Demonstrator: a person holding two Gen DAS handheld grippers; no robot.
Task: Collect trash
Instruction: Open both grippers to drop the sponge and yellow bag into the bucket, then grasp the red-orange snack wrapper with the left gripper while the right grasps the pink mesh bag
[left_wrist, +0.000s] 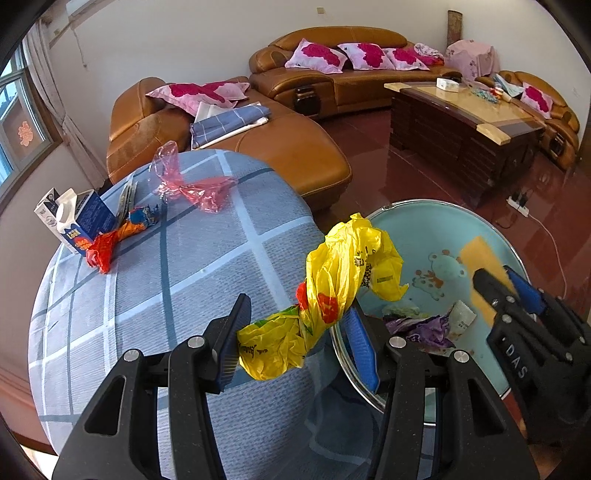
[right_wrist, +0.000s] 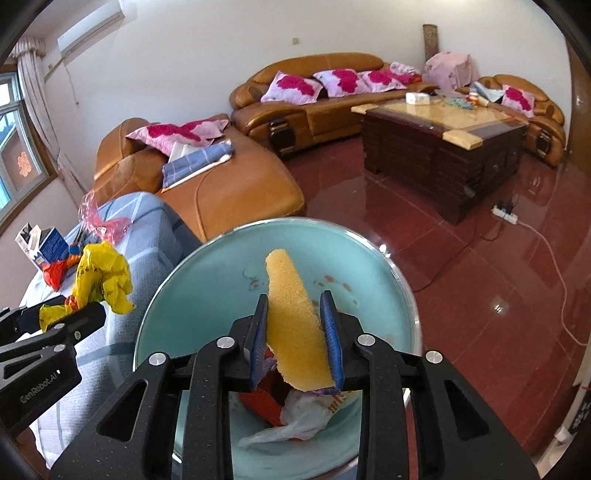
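The right gripper (right_wrist: 295, 332) grips a yellow sponge (right_wrist: 291, 325) above the teal basin (right_wrist: 207, 280); the trash (right_wrist: 295, 413) under it is half hidden. The left gripper (left_wrist: 295, 332) clamps a twisted yellow bag (left_wrist: 332, 291) at the basin's rim, over the checked cloth (left_wrist: 166, 288).

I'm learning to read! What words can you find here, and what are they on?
"DAS": on the black right claw's body.
"CenRobot.AI": on the black left claw's body.
Blue and white milk carton: yellow letters, too blurred to read.
Crumpled yellow plastic bag: black print, too crumpled to read.
White wrapper in the turquoise basin: too small.
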